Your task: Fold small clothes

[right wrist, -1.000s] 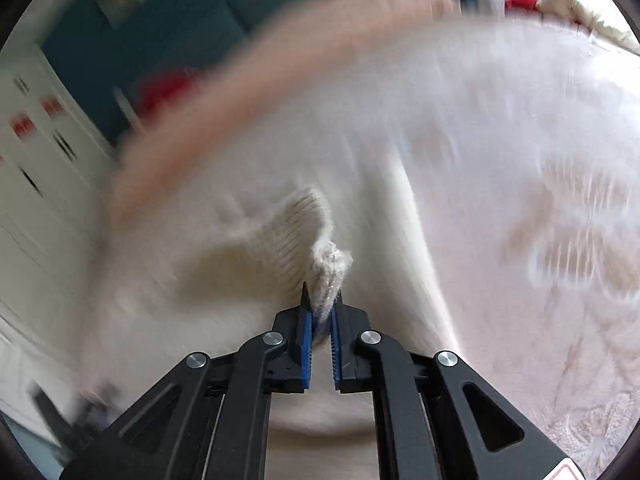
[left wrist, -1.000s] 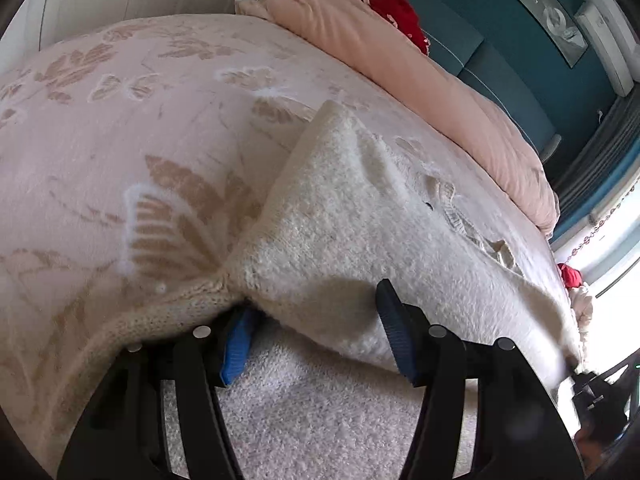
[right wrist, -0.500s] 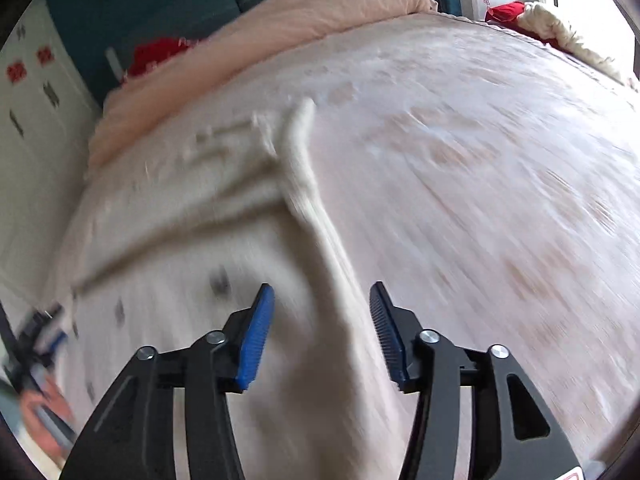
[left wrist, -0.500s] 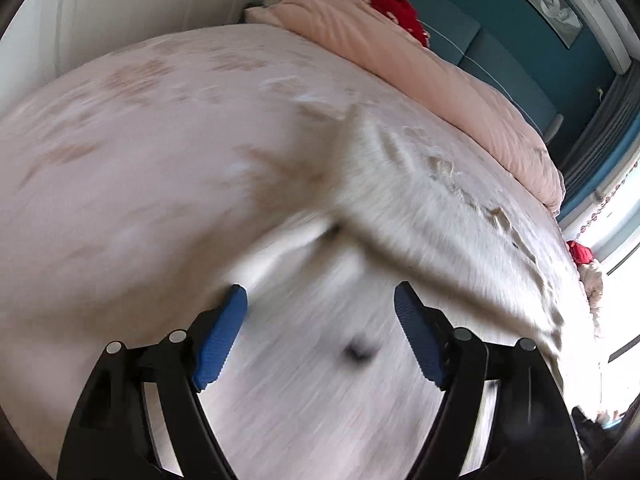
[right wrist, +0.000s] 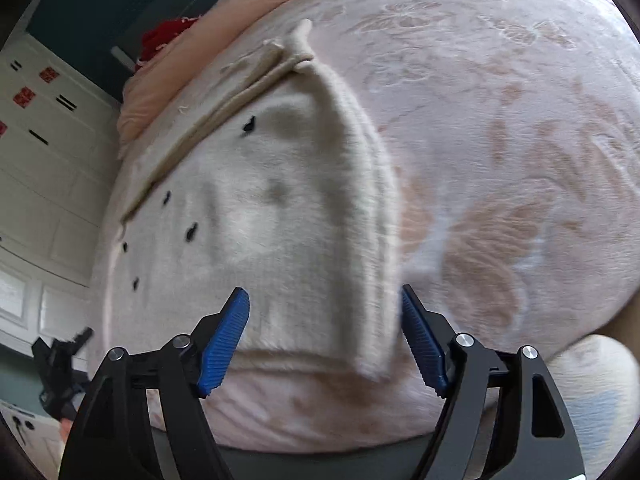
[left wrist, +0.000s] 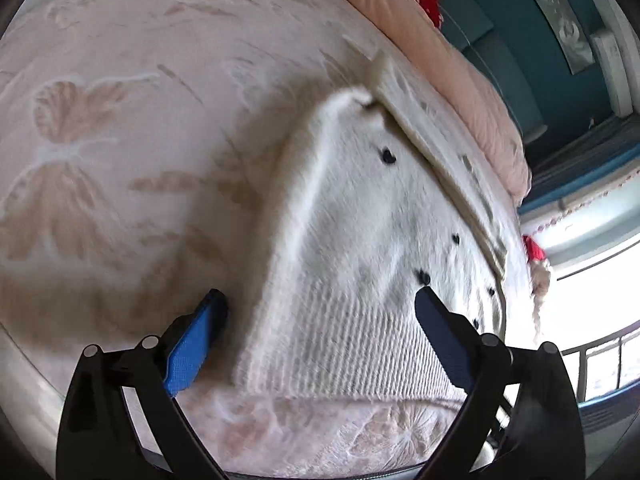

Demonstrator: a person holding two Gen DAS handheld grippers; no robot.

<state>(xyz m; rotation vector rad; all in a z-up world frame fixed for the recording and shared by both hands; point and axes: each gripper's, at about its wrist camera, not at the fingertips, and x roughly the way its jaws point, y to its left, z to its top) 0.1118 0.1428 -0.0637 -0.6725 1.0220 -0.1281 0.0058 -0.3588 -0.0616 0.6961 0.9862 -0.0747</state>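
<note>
In the left wrist view, the left gripper [left wrist: 320,328] stands with its jaws wide and nothing between them; a second ago the same blue pads sat against a raised fold of the cream knitted garment [left wrist: 360,240], which now lies flat across the centre and lower right of the frame on the pink patterned bedspread [left wrist: 100,140], ribbed hem nearest the camera and small dark spots showing on its face. In the right wrist view, the right gripper [right wrist: 324,336] is likewise spread wide and empty, whereas a second ago it was pinched shut on a knitted edge; the garment [right wrist: 280,208] fills the centre and left of the frame, its folded edge running down the middle toward the right-hand pad. Both releases suggest one fold has just been laid, and the next is likely a fresh grasp.
</note>
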